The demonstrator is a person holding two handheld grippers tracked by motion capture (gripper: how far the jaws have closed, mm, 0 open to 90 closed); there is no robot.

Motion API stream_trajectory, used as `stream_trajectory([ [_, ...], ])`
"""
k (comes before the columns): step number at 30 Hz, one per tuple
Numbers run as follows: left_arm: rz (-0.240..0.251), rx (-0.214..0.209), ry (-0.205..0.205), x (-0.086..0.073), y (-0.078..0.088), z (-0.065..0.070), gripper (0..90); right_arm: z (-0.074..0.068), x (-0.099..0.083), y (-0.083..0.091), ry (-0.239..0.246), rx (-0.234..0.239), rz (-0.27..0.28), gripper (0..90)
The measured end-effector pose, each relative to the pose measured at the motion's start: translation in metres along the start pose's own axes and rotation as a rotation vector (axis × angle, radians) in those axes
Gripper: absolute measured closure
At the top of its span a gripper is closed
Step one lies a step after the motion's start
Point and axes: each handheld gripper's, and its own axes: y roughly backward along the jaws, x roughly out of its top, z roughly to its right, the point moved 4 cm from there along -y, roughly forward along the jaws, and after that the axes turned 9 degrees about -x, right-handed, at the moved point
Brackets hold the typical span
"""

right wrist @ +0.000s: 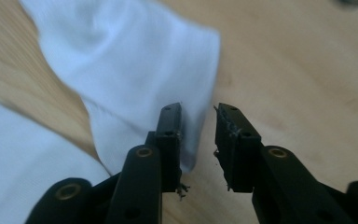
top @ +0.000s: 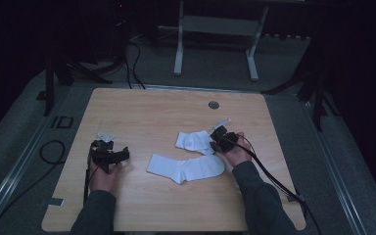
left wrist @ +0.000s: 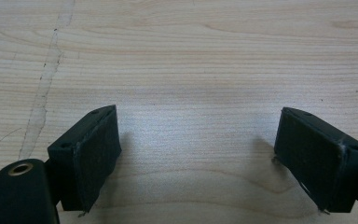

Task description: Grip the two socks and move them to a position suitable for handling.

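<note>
2 white socks lie mid-surface [top: 142, 105]: the far sock [top: 194, 141] sits just beside the right claw [right wrist: 198, 122], whose jaws stand slightly apart over that sock's edge, gripping nothing. The near sock [top: 186, 168] lies flat. The left claw [left wrist: 196, 140] rests wide open, empty, over bare wood.

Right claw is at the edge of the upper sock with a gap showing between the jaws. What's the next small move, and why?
Probably nudge the right claw sideways over the upper sock, then close. Its jaws stand slightly apart, with the sock's edge beside one jaw rather than clearly between them, so closing now might miss the cloth. The left claw sits open over bare table.
</note>
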Motion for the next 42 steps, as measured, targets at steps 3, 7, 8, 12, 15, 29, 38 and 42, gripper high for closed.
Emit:
stream_trajectory([
  [3, 0.0, 0.0, 0.0, 0.0, 0.0, 0.0, 14.3, -0.007, 0.016, 0.012, 0.019, 0.021, 0.038, 69.3],
  [7, 0.0, 0.0, 0.0, 0.0, 0.0, 0.0, 14.2, -0.017, 0.029, 0.016, 0.045, 0.055, 0.059, 69.5],
  [8, 0.0, 0.0, 0.0, 0.0, 0.0, 0.0, 14.2, -0.026, 0.037, 0.016, 0.064, 0.073, 0.066, 70.0],
  [12, 0.0, 0.0, 0.0, 0.0, 0.0, 0.0, 14.3, -0.04, 0.047, 0.013, 0.092, 0.112, 0.075, 70.9],
  [15, 0.0, 0.0, 0.0, 0.0, 0.0, 0.0, 14.3, -0.054, 0.058, 0.007, 0.119, 0.134, 0.073, 70.7],
  [29, 0.0, 0.0, 0.0, 0.0, 0.0, 0.0, 14.3, -0.071, 0.058, -0.032, 0.099, 0.166, -0.028, 67.6],
  [38, 0.0, 0.0, 0.0, 0.0, 0.0, 0.0, 14.3, -0.064, 0.062, -0.029, 0.05, 0.145, -0.014, 85.1],
  [42, 0.0, 0.0, 0.0, 0.0, 0.0, 0.0, 14.3, -0.058, 0.065, -0.018, 0.051, 0.13, 0.01, 85.3],
])
